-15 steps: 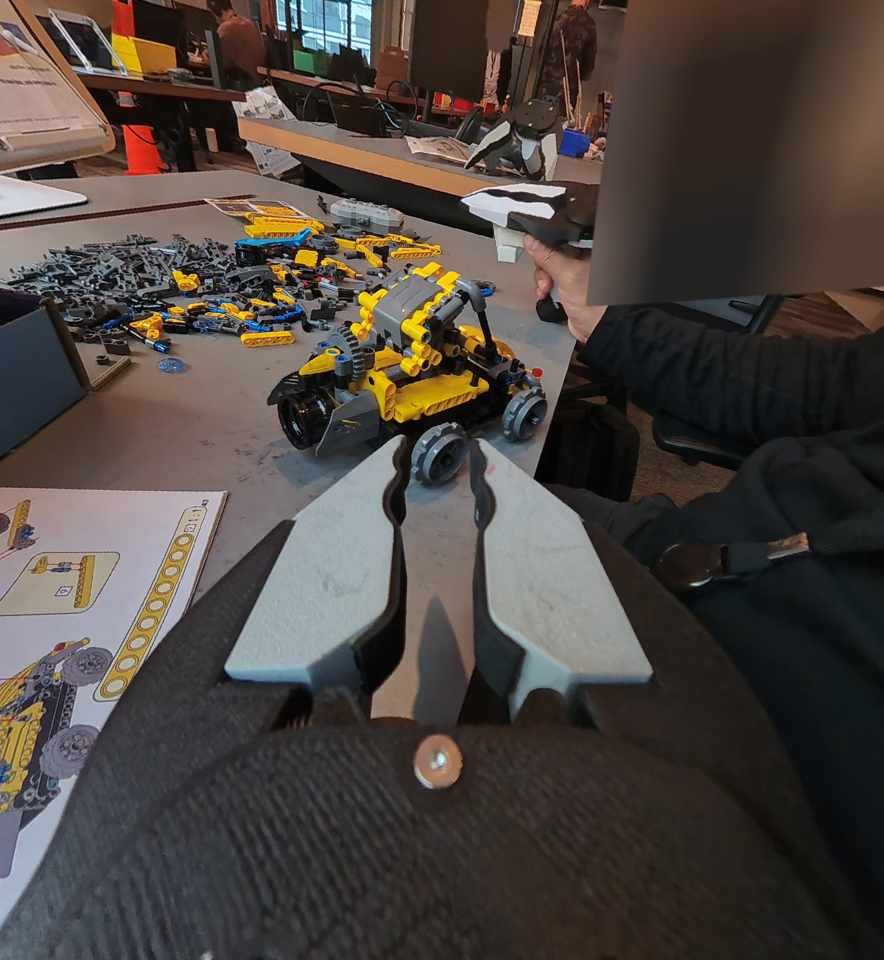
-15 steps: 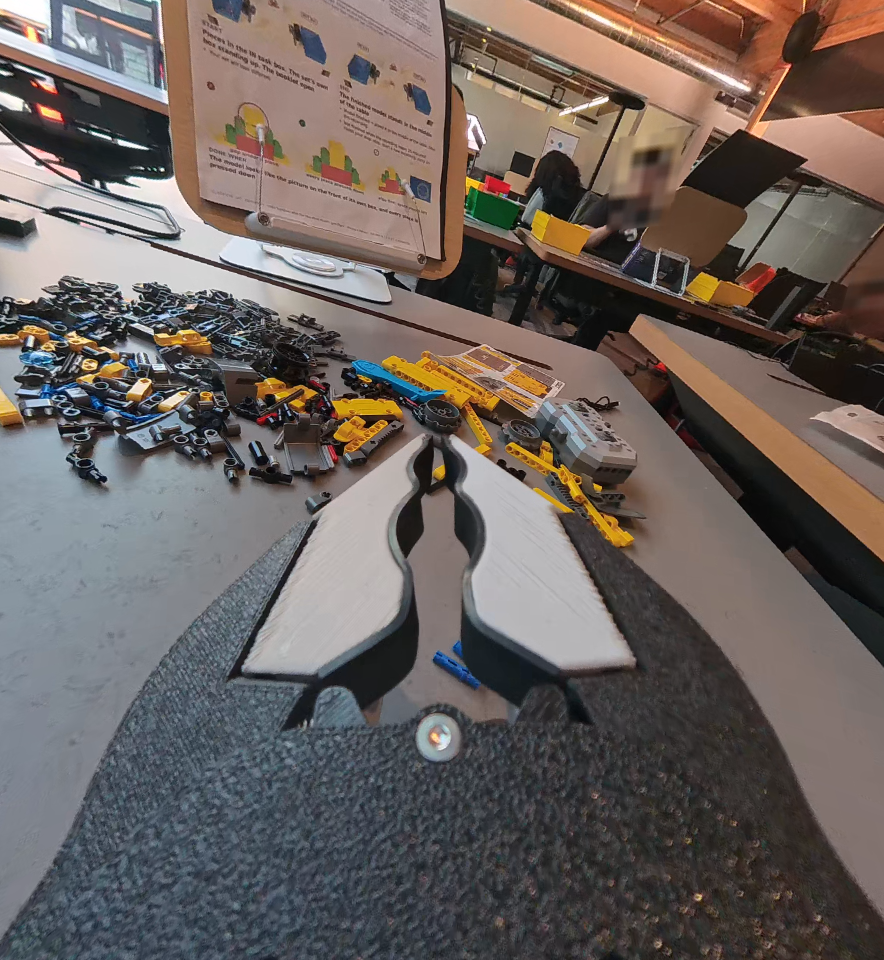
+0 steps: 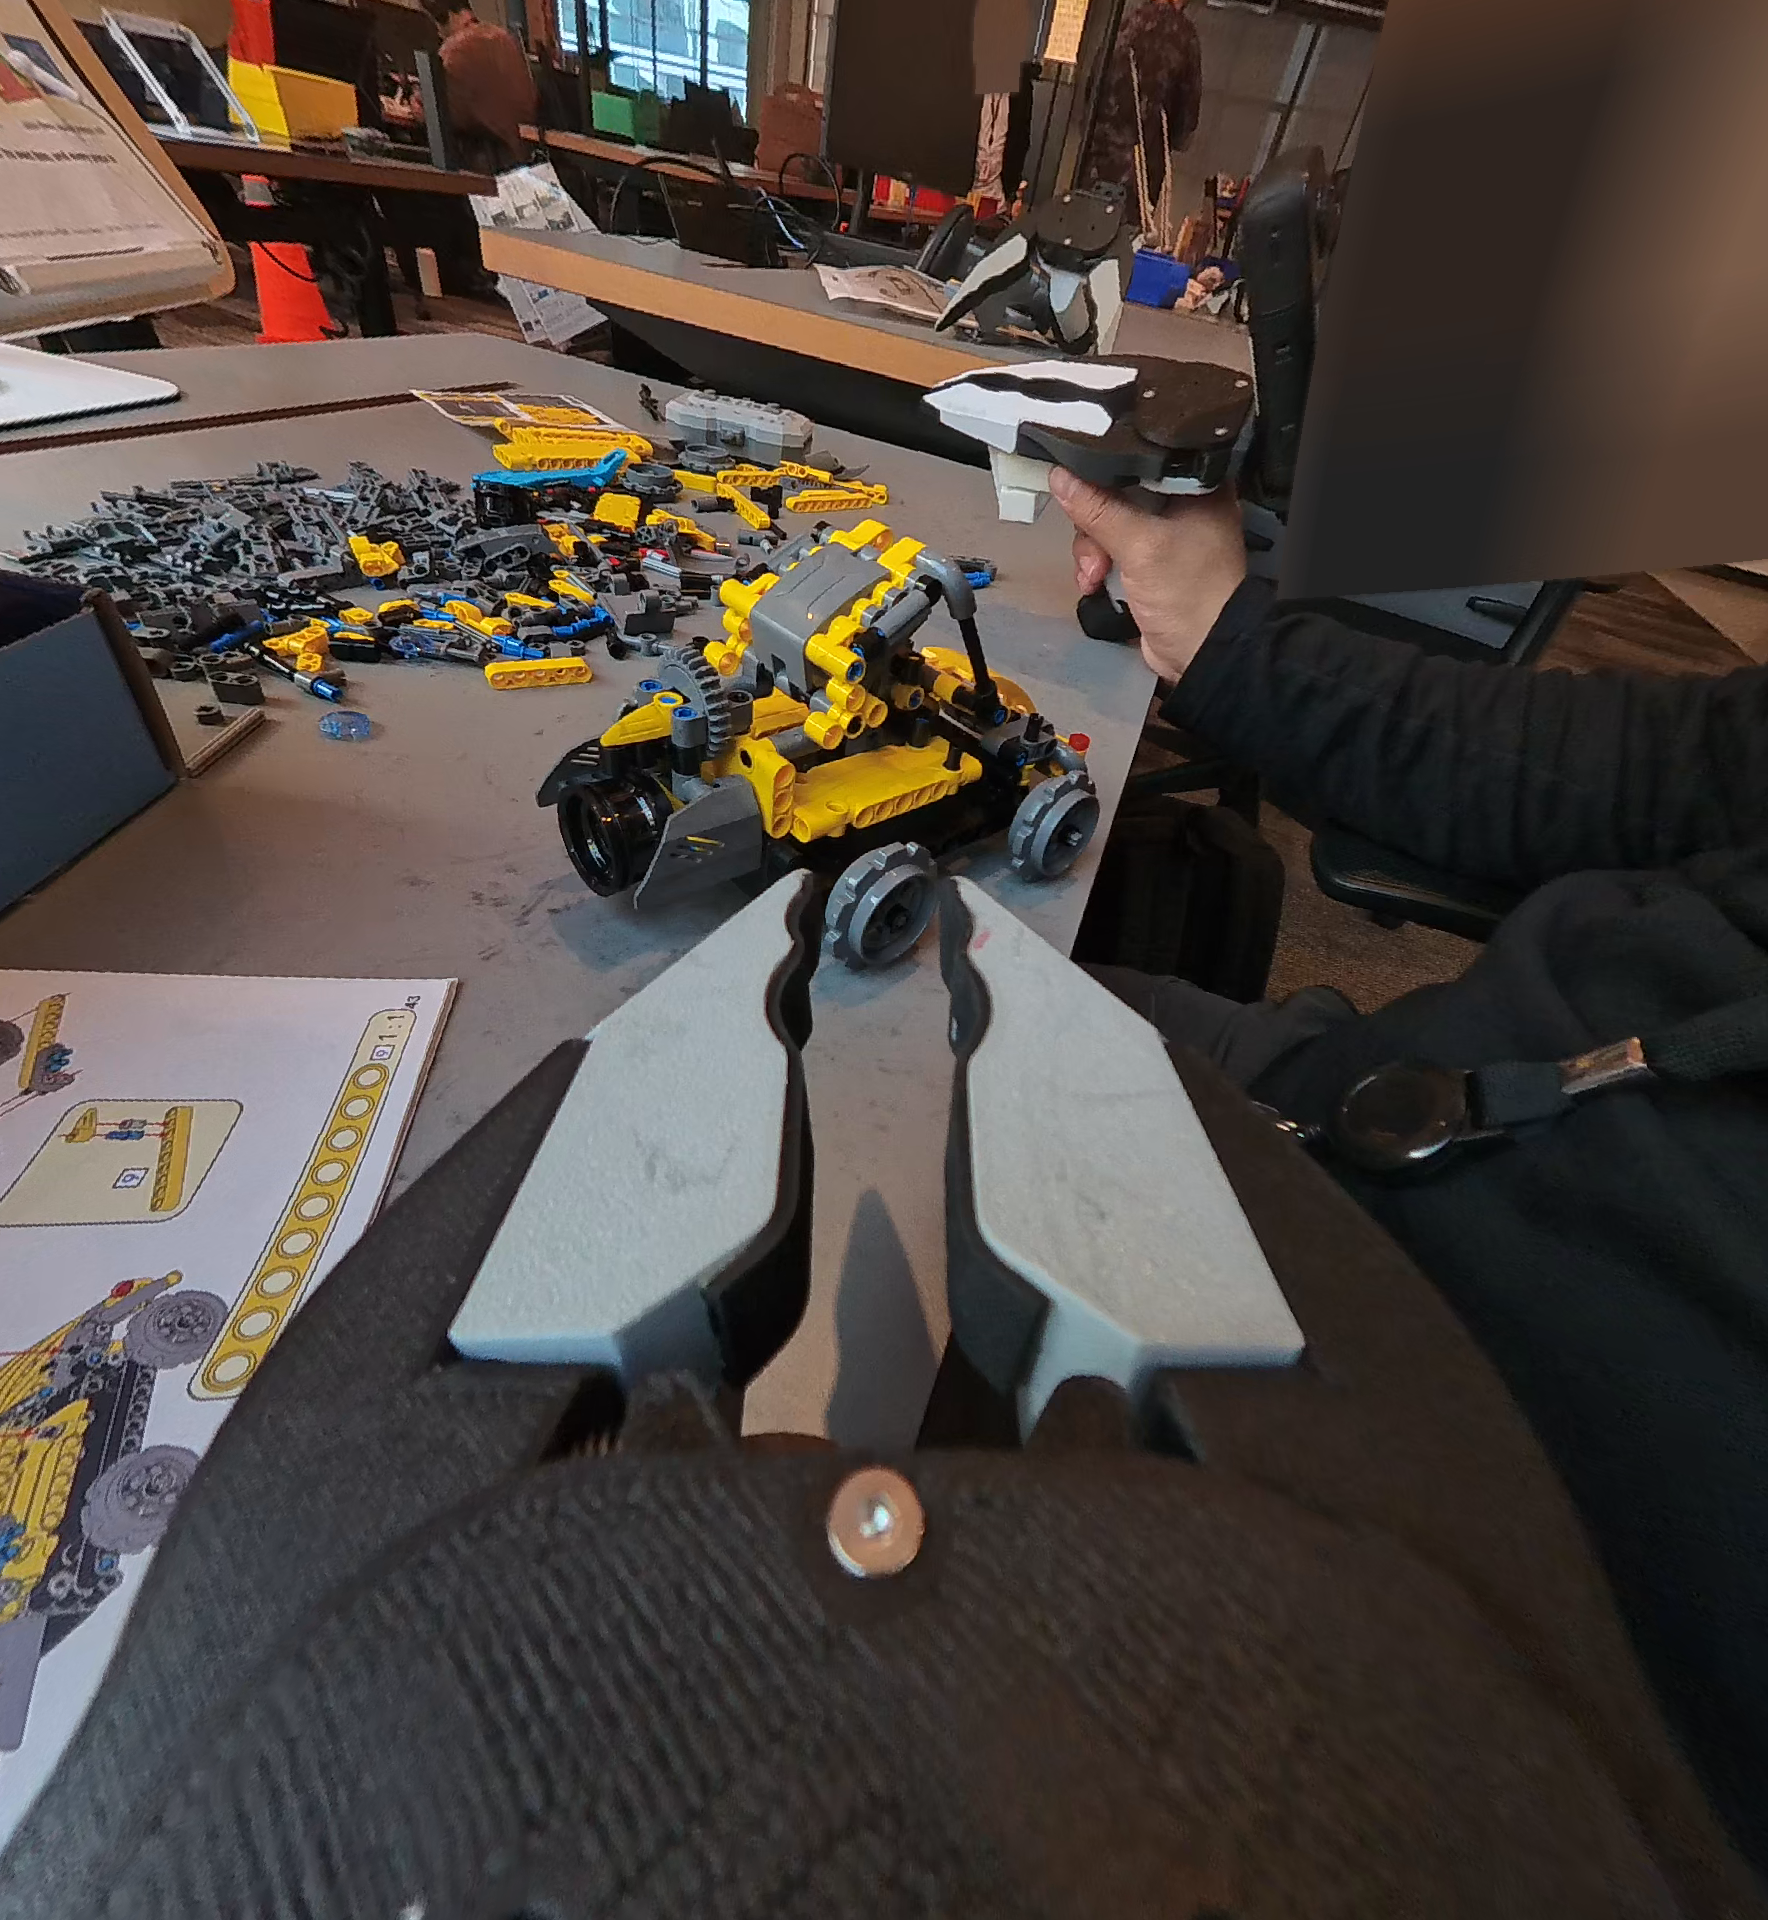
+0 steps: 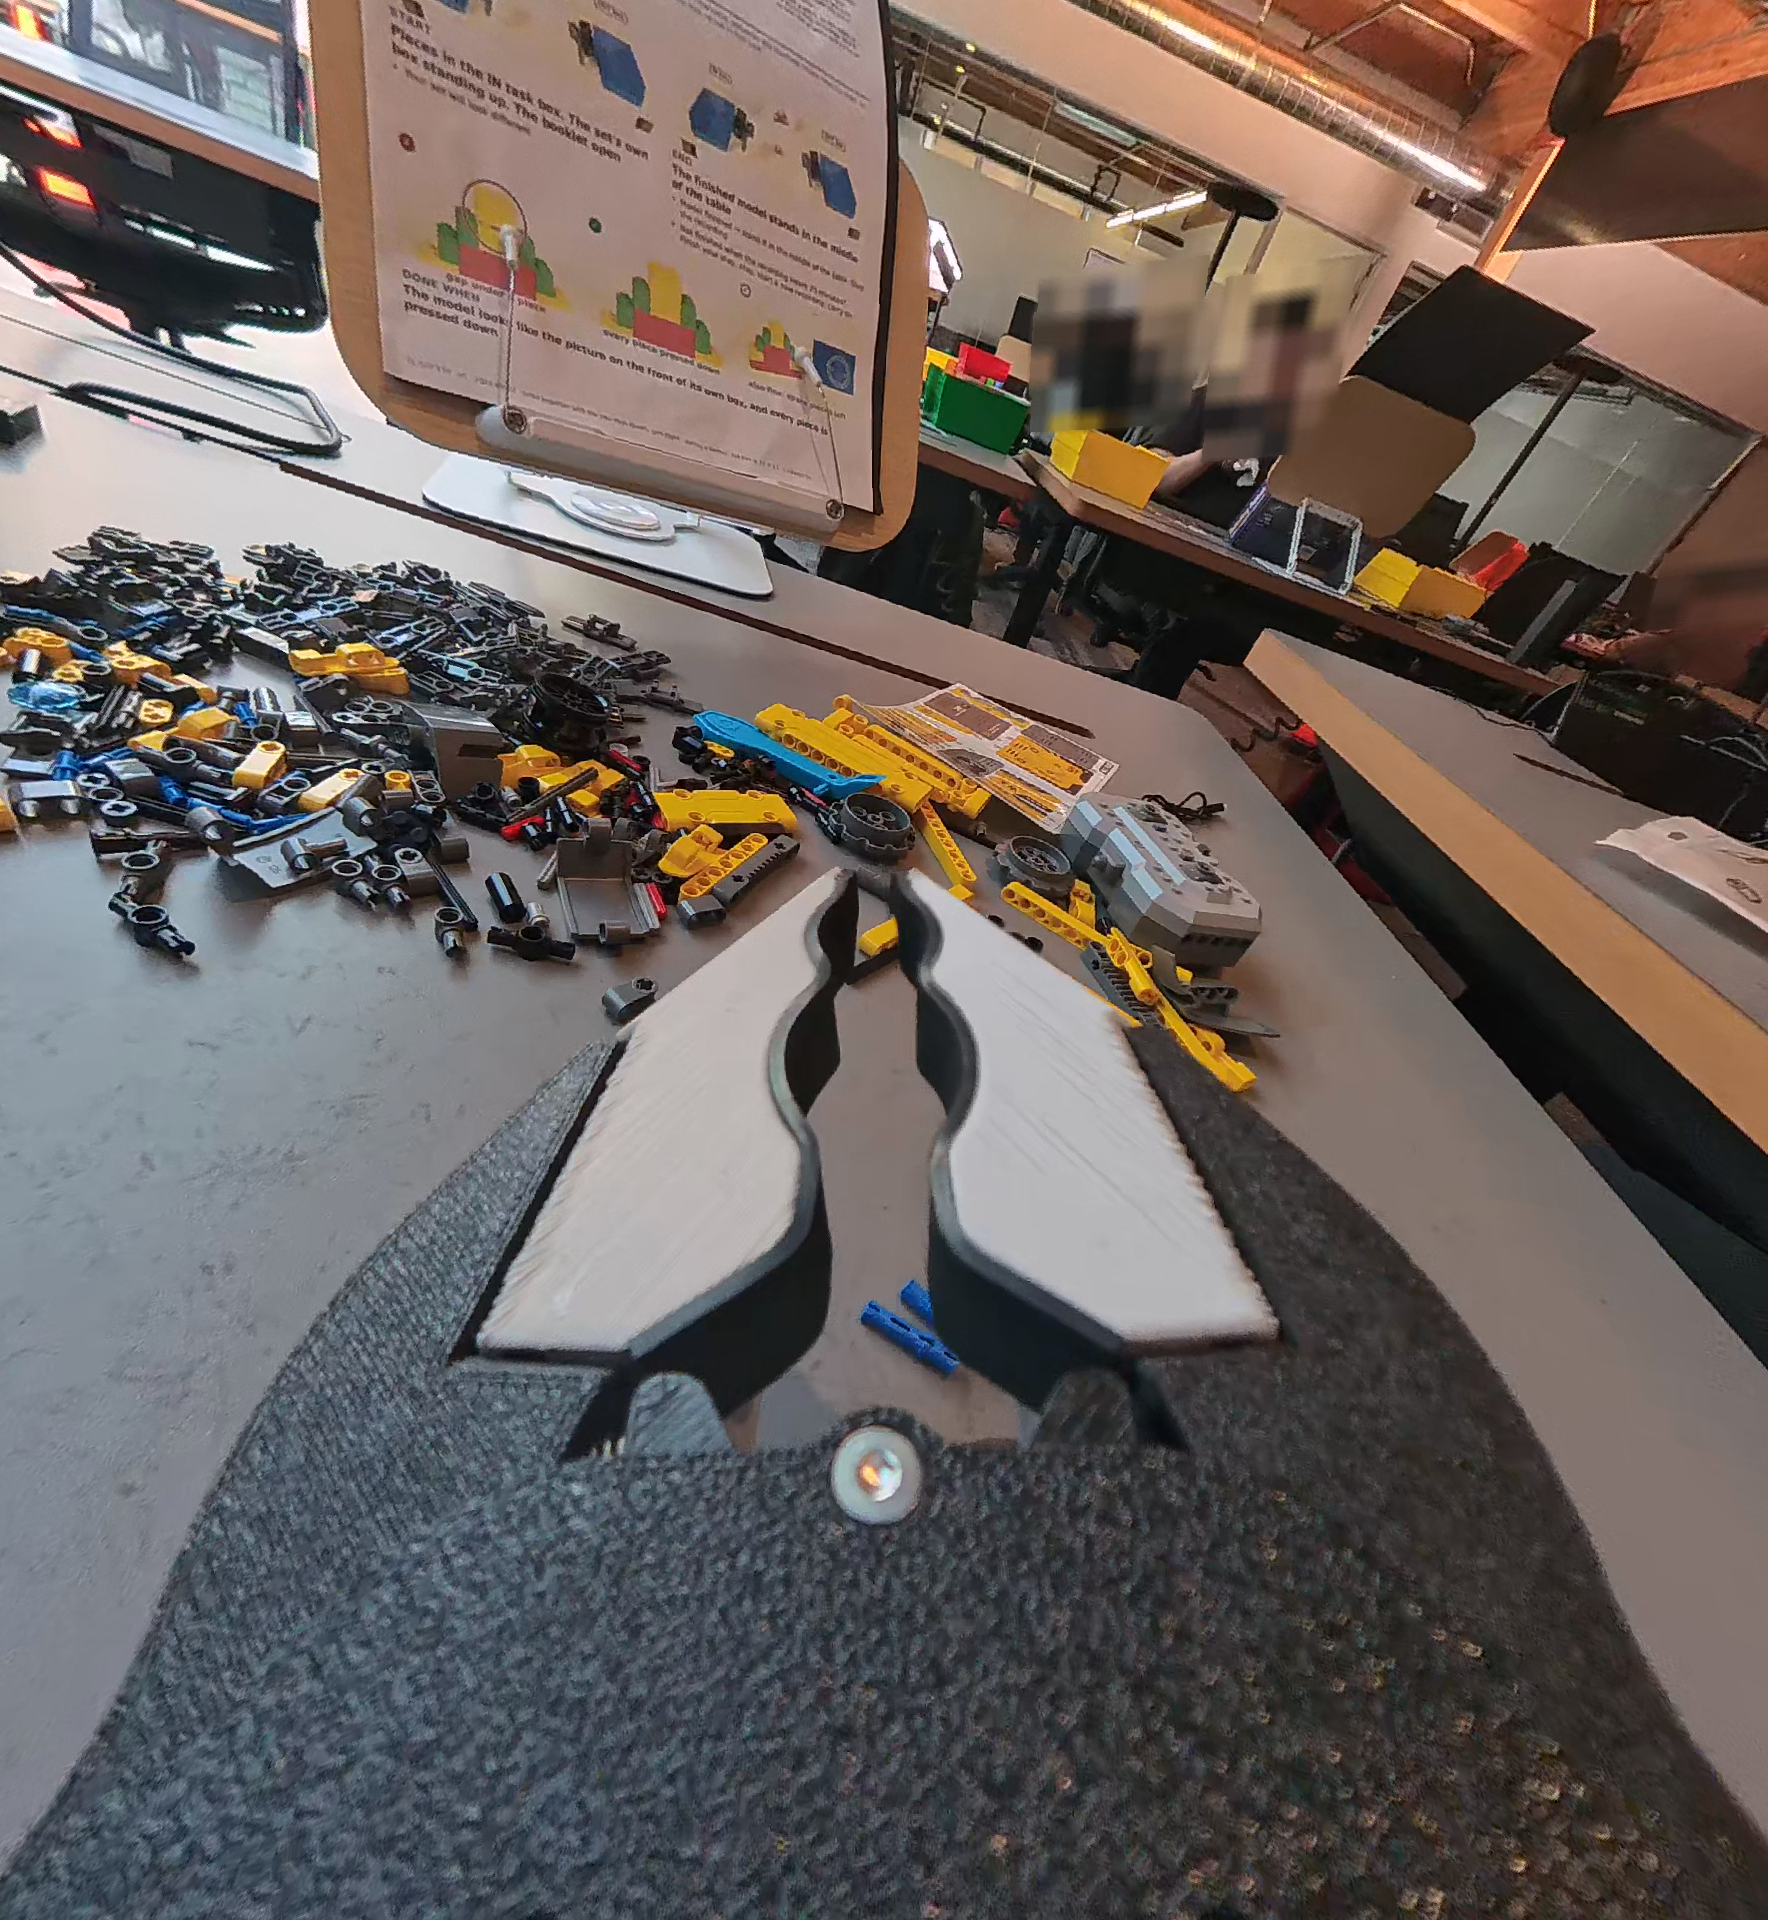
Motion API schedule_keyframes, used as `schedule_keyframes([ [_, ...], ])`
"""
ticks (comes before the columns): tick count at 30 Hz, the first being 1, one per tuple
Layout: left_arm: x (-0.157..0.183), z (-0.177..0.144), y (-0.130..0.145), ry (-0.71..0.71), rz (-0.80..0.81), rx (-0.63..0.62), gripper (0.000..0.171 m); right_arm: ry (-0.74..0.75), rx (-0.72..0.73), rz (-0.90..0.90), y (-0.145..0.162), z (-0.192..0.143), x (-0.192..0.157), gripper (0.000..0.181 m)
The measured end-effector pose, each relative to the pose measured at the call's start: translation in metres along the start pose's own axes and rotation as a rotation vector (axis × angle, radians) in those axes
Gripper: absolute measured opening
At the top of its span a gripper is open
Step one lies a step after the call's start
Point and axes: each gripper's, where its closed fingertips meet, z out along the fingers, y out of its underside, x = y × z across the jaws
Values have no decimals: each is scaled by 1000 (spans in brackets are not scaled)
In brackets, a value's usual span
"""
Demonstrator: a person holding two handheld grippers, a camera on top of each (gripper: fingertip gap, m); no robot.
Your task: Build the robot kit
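Though spread only a little, pinches nothing at the left gripper (image 3: 875,894). Sits low over the near edge of the grey table (image 3: 340,831), with a fingertip on either side of the nearest wheel (image 3: 880,914) of a yellow and grey toy car (image 3: 818,748). Cannot tell whether touching that wheel or just short of it. Stands the car on all its wheels close to the table's right edge, nose toward the left. Lies flat to the left of the gripper: an open instruction booklet (image 3: 132,1195). Beyond the booklet, a dark blue box (image 3: 28,748) at the left edge of the left wrist view. Behind the car, spread across the table, a heap of loose pieces (image 3: 340,582) in black, grey, yellow and blue.

Held up in a hand (image 3: 1150,561) above the table's right edge, well apart from the car: the right gripper (image 4: 875,883). Tips drawn almost together there, with nothing seen between them. Points toward the near fringe of the heap, just short of some yellow beams (image 4: 1129,956) and a grey block (image 4: 1160,873) to the right. Shows two blue pins (image 4: 906,1330) on the table under the fingers. Farther back, a printed sheet propped on a stand (image 4: 631,260).
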Motion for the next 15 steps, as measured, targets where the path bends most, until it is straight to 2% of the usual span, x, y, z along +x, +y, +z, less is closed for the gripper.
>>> schedule_keyframes([
  [12, 0, 0, 0, 2, -7, -1, 19, -37, -118, -10, 14, 15, -8, 24],
  [15, 0, 0, 0, 3, -9, -1, 19, -154, -181, 28, 16, 24, -29, 23],
])
